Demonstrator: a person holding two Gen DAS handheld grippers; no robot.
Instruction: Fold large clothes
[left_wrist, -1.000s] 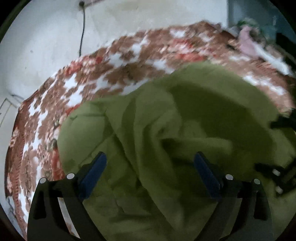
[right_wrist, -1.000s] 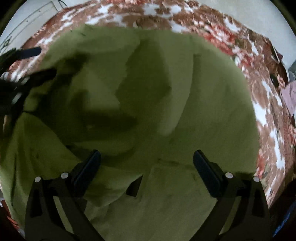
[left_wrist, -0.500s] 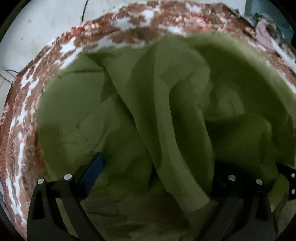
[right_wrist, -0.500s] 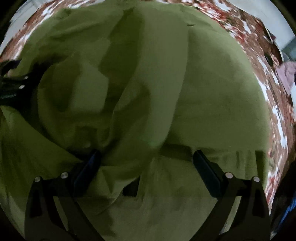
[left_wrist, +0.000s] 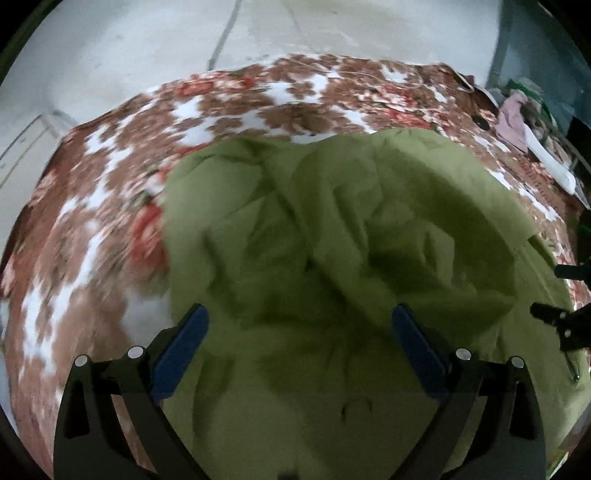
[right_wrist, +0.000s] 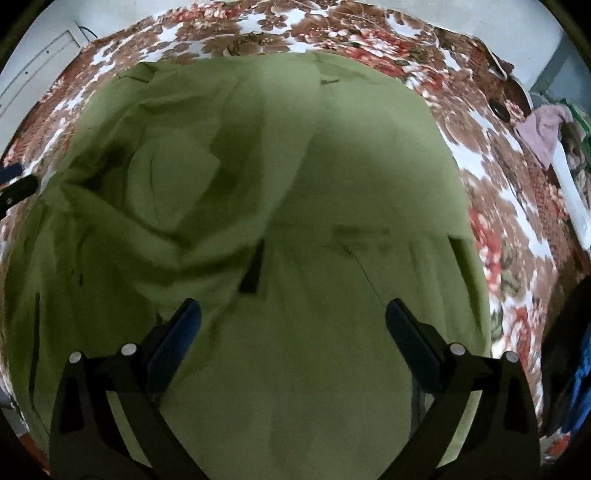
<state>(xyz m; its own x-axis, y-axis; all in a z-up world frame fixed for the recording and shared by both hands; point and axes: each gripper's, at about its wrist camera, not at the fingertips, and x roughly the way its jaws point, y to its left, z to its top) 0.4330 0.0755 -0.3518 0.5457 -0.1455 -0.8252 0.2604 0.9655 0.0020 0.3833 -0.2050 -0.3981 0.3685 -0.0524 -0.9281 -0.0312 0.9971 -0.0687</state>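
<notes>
Olive-green garment (right_wrist: 295, 221) lies rumpled on the floral bedspread (left_wrist: 110, 192), filling the centre of both frames. Left gripper (left_wrist: 300, 334) and right gripper (right_wrist: 293, 325) hover spread wide, empty; the loose raised fold runs toward frame left in the right view, nearer the left one.

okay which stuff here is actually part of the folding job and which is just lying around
Part of the job: green garment, left gripper, right gripper.

Lying about: floral bedspread underneath, pink cloth at the far edge, white strip beside it.
</notes>
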